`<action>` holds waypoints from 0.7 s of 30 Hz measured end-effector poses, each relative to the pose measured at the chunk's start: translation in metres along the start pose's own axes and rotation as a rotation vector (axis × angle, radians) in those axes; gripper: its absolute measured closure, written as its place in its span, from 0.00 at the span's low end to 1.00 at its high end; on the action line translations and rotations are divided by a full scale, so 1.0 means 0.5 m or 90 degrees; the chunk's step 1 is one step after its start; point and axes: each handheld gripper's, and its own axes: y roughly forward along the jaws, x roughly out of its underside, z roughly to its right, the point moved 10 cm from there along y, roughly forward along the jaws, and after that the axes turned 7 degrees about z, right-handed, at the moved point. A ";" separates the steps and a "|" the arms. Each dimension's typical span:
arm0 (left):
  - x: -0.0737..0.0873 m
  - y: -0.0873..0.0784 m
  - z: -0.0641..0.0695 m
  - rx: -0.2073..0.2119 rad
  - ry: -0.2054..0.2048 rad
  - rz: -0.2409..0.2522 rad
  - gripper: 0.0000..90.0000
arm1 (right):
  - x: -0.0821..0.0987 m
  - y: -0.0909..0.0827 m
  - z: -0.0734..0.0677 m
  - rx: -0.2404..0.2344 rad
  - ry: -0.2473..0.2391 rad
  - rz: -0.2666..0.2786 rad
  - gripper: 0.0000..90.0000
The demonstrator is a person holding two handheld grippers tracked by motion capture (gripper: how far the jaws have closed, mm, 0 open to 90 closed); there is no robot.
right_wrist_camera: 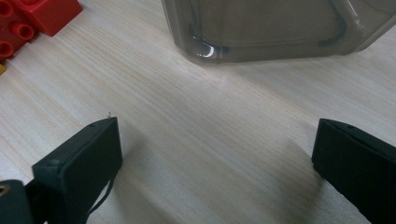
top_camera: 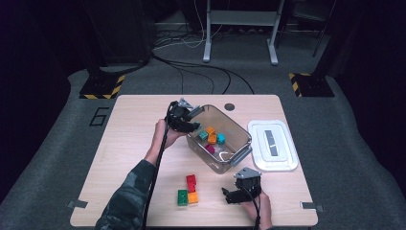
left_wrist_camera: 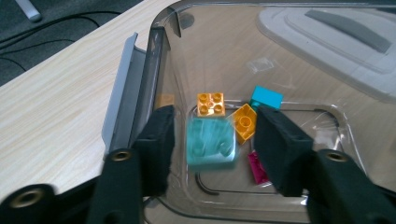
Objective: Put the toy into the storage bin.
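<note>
My left gripper (top_camera: 190, 125) hangs over the left end of a clear plastic bin (top_camera: 231, 120), jaws open. In the left gripper view a blurred teal brick (left_wrist_camera: 211, 148) shows between the open jaws of the left gripper (left_wrist_camera: 217, 123), apart from both pads, over the bin floor. Below it lie two orange bricks (left_wrist_camera: 210, 103), a cyan brick (left_wrist_camera: 266, 98) and a magenta brick (left_wrist_camera: 258, 168). My right gripper (top_camera: 229, 195) rests low near the table's front edge, open and empty. In its own view the right gripper (right_wrist_camera: 217, 140) faces the bin wall (right_wrist_camera: 280, 28).
A red brick (top_camera: 191, 182), a green brick (top_camera: 182, 197) and an orange brick (top_camera: 193, 197) sit together on the table left of my right gripper. The bin's white lid (top_camera: 273, 144) lies to the right of the bin. The bin's grey latches stick out at both ends.
</note>
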 end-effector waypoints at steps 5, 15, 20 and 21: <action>0.002 -0.020 0.003 -0.005 -0.002 0.011 0.36 | 0.000 0.000 0.000 0.001 0.000 0.000 0.01; 0.026 -0.081 0.012 -0.008 0.000 0.044 0.22 | 0.001 -0.001 0.000 -0.002 -0.004 -0.001 0.01; 0.047 -0.106 0.016 -0.008 0.003 0.050 0.19 | 0.001 -0.001 0.000 -0.002 -0.004 -0.002 0.01; 0.052 -0.111 0.016 -0.009 0.003 0.050 0.19 | 0.001 -0.001 0.000 -0.003 -0.003 -0.001 0.01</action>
